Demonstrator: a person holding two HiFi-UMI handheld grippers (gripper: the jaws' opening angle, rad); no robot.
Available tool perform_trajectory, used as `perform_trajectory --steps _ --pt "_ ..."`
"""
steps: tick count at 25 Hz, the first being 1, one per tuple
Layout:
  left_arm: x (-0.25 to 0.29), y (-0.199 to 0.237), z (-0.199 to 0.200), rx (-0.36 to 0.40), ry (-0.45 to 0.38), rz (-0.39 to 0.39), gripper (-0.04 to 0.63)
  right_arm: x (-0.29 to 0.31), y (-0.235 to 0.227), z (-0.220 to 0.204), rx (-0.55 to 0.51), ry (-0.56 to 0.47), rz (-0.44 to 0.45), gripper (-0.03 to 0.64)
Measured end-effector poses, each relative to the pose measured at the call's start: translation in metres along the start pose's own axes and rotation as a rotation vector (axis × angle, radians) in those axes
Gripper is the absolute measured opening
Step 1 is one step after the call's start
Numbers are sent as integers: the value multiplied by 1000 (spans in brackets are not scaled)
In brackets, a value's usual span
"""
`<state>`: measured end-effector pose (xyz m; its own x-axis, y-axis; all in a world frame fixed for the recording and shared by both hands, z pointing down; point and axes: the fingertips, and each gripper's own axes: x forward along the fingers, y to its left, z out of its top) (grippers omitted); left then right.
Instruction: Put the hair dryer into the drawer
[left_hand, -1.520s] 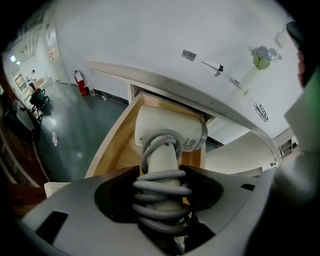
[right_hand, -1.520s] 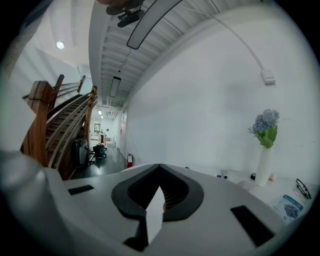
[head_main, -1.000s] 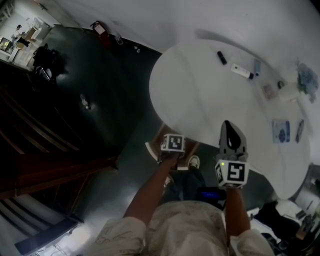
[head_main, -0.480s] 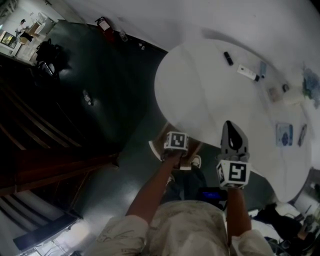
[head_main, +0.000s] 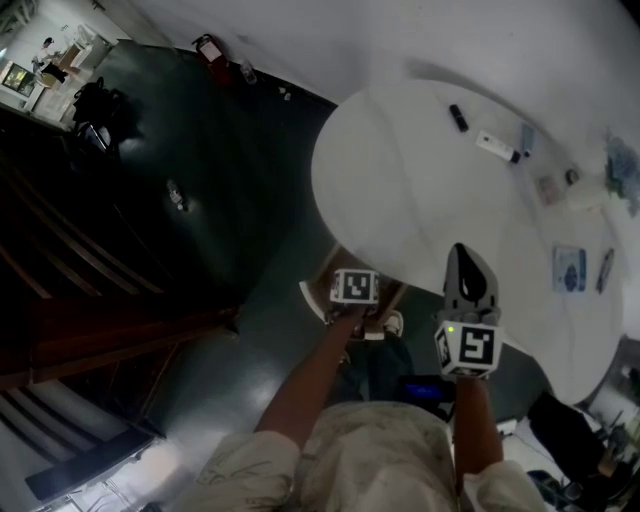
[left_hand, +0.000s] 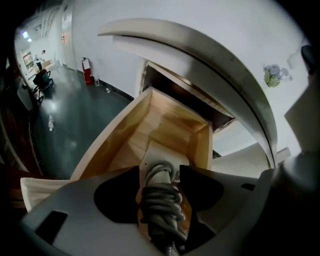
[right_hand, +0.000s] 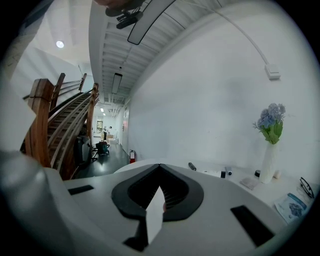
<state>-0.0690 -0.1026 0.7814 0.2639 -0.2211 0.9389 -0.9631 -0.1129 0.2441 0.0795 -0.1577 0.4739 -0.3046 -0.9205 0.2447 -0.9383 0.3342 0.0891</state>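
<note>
My left gripper (head_main: 354, 300) points steeply down over the open wooden drawer (head_main: 393, 293) under the round white table (head_main: 400, 170). In the left gripper view its jaws (left_hand: 159, 172) are closed on the hair dryer (left_hand: 160, 197). They grip its handle, which is wrapped in grey cord. The dryer's pale body reaches down into the drawer (left_hand: 125, 135). My right gripper (head_main: 462, 262) hovers over the table's near edge, pointing almost level. Its jaws (right_hand: 160, 167) are shut, with nothing of the task held.
Small items lie on the far side of the table: a black marker (head_main: 458, 117), a white tube (head_main: 495, 147), a booklet (head_main: 567, 268), and a vase of flowers (right_hand: 269, 150). A wooden staircase (head_main: 80, 300) rises at the left over dark floor.
</note>
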Motion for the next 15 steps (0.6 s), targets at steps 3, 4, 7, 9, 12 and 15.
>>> perform_trajectory --steps 3,4,7,9,12,15 --pt "-2 1 -1 3 -2 -13 261 -2 6 2 11 5 4 3" --pt "-3 1 -3 1 -1 -14 261 -2 8 3 12 3 6 3" --pt "-6 1 -5 -4 -2 -10 261 -3 9 5 10 -3 9 3" --pt "-9 3 -4 0 -16 -2 261 -4 10 7 7 -8 9 3" --pt "-12 4 0 -3 -44 -4 261 -6 9 9 -1 -19 7 3" --pt "-22 7 5 5 -72 12 261 -8 9 11 7 -20 2 3"
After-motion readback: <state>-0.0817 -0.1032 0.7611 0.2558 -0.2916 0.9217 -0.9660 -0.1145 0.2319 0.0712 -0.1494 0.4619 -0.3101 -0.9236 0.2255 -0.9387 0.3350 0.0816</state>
